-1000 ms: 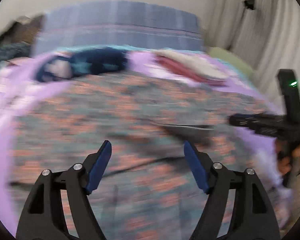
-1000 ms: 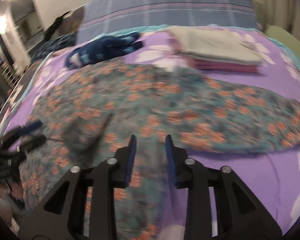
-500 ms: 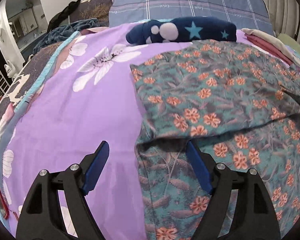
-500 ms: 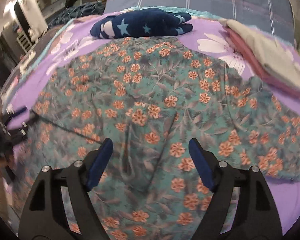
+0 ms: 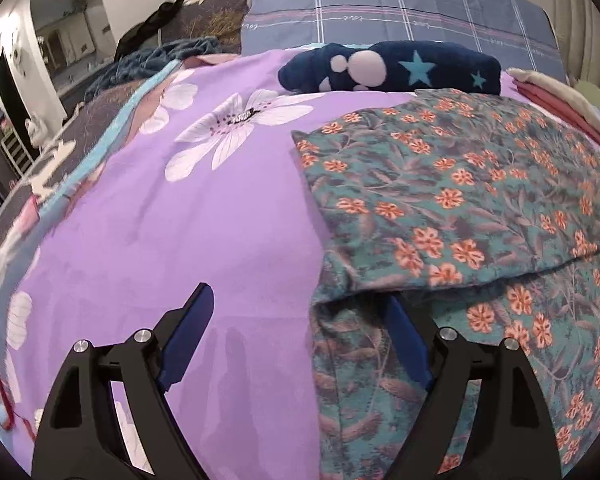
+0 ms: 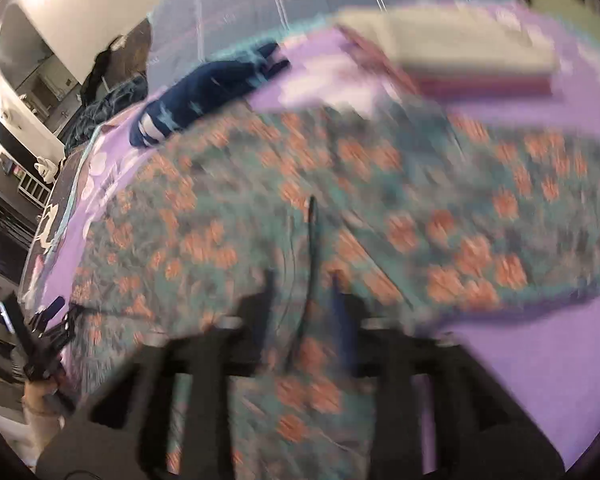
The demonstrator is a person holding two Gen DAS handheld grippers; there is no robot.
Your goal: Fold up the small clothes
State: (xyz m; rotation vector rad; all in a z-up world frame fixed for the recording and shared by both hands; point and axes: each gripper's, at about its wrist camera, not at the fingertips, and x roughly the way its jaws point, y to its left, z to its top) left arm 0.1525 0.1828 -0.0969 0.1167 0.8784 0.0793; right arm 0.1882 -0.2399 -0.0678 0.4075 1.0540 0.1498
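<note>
left hand-held gripper [image 5: 296, 320]: nearest, jaws wide and just been opening further; right blue pad tucked under the fold's near corner, left pad over bare sheet; no cloth pinched.

right hand-held gripper [image 6: 304, 300]: view blurred; jaws narrow, just been closing, with a ridge of the cloth between them. whether the pads press on it, cannot tell.

floral garment [image 5: 452, 200]: teal with orange flowers, on the bed's purple flowered sheet [image 5: 180, 220]; one layer lies doubled over the lower one, edge raised at the near corner. judged: first fold made, further folds and stacking left.

navy star-print item [image 5: 392, 68]: beyond it, bunched, seemingly unfolded.

folded stack [image 6: 472, 56]: far right, cream over pink; judged finished pieces.
</note>
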